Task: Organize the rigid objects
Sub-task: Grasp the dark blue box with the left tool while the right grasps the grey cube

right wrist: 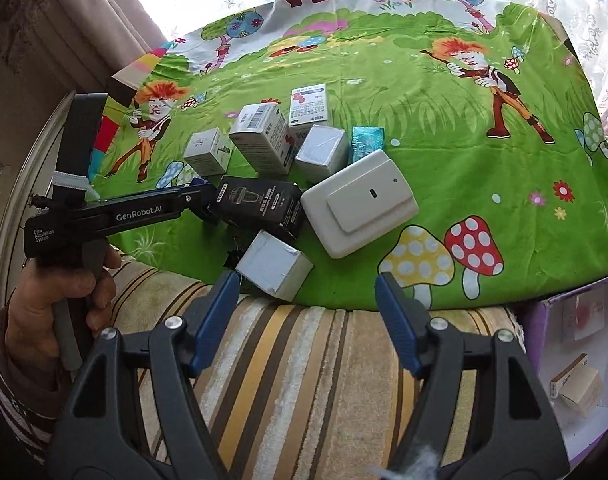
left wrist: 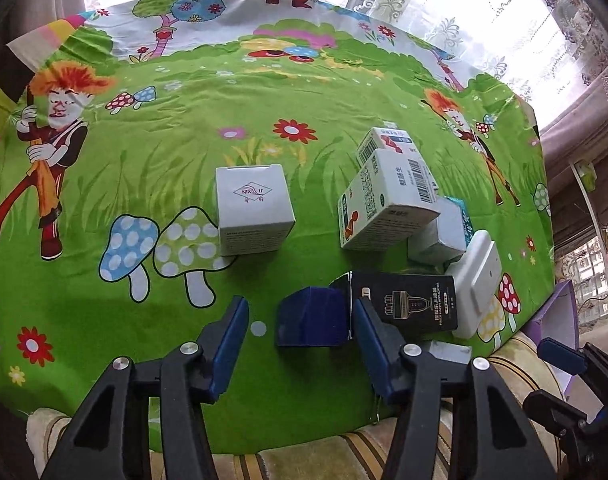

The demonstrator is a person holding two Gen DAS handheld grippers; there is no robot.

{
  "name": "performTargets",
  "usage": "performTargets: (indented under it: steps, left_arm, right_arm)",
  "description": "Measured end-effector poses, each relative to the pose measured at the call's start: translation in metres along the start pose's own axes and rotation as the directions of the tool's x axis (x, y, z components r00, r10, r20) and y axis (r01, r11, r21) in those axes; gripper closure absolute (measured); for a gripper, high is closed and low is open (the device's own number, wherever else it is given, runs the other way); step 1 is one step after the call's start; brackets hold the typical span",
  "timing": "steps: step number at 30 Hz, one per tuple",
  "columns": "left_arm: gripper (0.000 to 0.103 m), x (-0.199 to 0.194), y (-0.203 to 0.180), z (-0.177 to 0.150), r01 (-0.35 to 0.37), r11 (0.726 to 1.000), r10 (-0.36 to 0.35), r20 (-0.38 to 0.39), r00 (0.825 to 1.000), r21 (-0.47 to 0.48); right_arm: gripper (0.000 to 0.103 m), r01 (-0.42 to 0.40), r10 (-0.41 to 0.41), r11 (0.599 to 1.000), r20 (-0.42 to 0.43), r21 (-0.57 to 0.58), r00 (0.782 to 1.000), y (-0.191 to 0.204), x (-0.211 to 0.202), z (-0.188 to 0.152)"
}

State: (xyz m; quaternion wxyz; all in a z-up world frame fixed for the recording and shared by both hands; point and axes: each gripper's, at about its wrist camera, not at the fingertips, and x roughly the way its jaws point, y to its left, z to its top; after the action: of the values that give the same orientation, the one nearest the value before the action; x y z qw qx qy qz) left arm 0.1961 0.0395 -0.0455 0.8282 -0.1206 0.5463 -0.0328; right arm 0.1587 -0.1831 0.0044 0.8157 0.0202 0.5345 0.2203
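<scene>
Hovering my left gripper (left wrist: 300,332), fingers spread, around the blue box (left wrist: 311,322). At two o'clock, the black box (left wrist: 407,306) risks being knocked. My right gripper (right wrist: 307,316) hangs released, empty.

Black plastic left gripper (left wrist: 300,336) is showing blue ribbed finger pads (left wrist: 232,344), silver screws and white "GenRobot.AI" lettering; a bare-skinned left hand (right wrist: 60,300) is wearing a striped sleeve.

The left gripper (left wrist: 302,336) is held low with its jaws spread wide. The right gripper (right wrist: 307,304) is likewise held open. The left tool is gripped by a hand (right wrist: 52,300).
</scene>
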Motion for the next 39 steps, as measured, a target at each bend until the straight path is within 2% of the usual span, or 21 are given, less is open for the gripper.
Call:
performTargets:
  steps: [3,8,15,21,27,31,32,39]
  left_arm:
    - [0.051,-0.001,0.005,-0.003,0.019,1.000,-0.019,0.012,1.000,-0.022]
    - [0.060,-0.003,0.016,-0.010,0.040,0.998,-0.040,0.014,0.999,-0.058]
    - [0.060,0.003,0.016,-0.012,0.038,0.998,-0.038,-0.003,0.999,-0.051]
    - [0.073,0.014,0.019,-0.014,0.048,0.997,-0.050,-0.030,0.998,-0.063]
    - [0.074,0.013,0.020,-0.015,0.059,0.996,-0.060,-0.020,0.998,-0.068]
    - [0.074,0.011,0.020,-0.017,0.061,0.996,-0.062,-0.014,0.998,-0.070]
    - [0.074,0.011,0.021,-0.017,0.061,0.996,-0.062,-0.013,0.998,-0.071]
    - [0.075,0.006,0.021,-0.019,0.061,0.996,-0.061,0.007,0.998,-0.069]
  right_arm:
    - [0.029,-0.007,0.007,1.000,-0.025,0.020,1.000,0.006,0.011,0.003]
    - [0.029,0.031,-0.030,0.999,-0.074,0.008,0.997,0.018,0.032,0.008]
    - [0.029,0.049,-0.048,0.999,-0.110,0.006,0.993,0.029,0.053,0.015]
    - [0.029,0.061,-0.056,0.997,-0.130,0.037,0.990,0.030,0.067,0.021]
    - [0.030,0.090,-0.080,0.994,-0.153,0.056,0.985,0.028,0.080,0.021]
    - [0.041,0.106,-0.091,0.990,-0.154,0.091,0.984,0.019,0.081,0.019]
    - [0.041,0.110,-0.094,0.989,-0.157,0.096,0.983,0.016,0.081,0.018]
    - [0.045,0.149,-0.141,0.988,-0.147,0.044,0.979,0.024,0.084,0.016]
